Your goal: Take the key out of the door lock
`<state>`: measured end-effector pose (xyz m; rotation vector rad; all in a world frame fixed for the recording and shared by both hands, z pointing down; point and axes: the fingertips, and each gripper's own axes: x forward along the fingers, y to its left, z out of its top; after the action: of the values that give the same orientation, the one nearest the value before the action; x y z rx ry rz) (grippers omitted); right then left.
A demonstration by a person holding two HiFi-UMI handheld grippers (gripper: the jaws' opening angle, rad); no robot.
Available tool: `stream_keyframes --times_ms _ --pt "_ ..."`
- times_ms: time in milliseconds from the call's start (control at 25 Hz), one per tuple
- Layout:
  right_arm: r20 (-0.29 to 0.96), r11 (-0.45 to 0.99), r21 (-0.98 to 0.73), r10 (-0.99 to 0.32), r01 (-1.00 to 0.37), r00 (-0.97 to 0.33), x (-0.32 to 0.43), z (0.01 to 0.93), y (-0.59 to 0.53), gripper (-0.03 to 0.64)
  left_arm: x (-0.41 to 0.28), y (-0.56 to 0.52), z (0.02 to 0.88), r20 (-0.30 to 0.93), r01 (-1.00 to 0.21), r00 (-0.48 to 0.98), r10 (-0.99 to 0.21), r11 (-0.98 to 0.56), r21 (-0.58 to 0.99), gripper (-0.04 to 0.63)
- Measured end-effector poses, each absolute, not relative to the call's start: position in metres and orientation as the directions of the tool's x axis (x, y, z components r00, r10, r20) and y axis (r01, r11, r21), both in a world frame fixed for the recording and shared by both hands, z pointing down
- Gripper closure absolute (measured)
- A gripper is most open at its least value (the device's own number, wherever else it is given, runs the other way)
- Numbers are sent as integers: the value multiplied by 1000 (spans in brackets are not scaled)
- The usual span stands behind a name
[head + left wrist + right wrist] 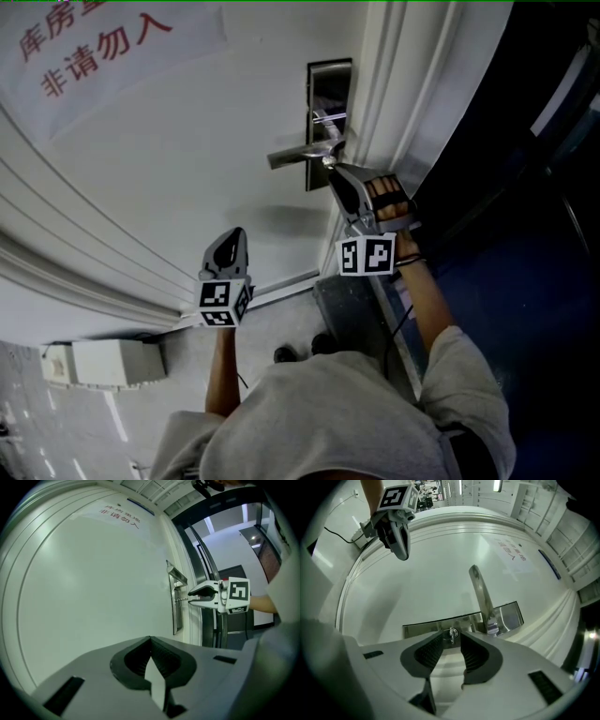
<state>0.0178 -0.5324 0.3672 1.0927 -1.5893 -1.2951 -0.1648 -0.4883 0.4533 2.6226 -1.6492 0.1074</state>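
In the right gripper view we look end-on at the key. It sits in the steel lock plate, beside the lever handle, close to the frame-side edge of the white door. The right hand-held gripper has its jaws apart, tips either side of the key; we cannot tell whether they touch it. Only the left gripper view shows the key side-on, its long axis straight out from the door face. The left hand-held gripper is closed, empty and well apart from the lock.
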Motion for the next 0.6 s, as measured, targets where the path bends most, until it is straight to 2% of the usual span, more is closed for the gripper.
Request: stream_keyframes --times_ms 320,600 --pt "44 65 996 -961 -66 -272 16 370 -552 503 -174 -486 454 91 -908 417 -904 -419 -1 578" --pt "6 16 999 -962 -34 -272 13 368 -558 553 -179 -487 457 92 -910 413 -906 -413 12 578"
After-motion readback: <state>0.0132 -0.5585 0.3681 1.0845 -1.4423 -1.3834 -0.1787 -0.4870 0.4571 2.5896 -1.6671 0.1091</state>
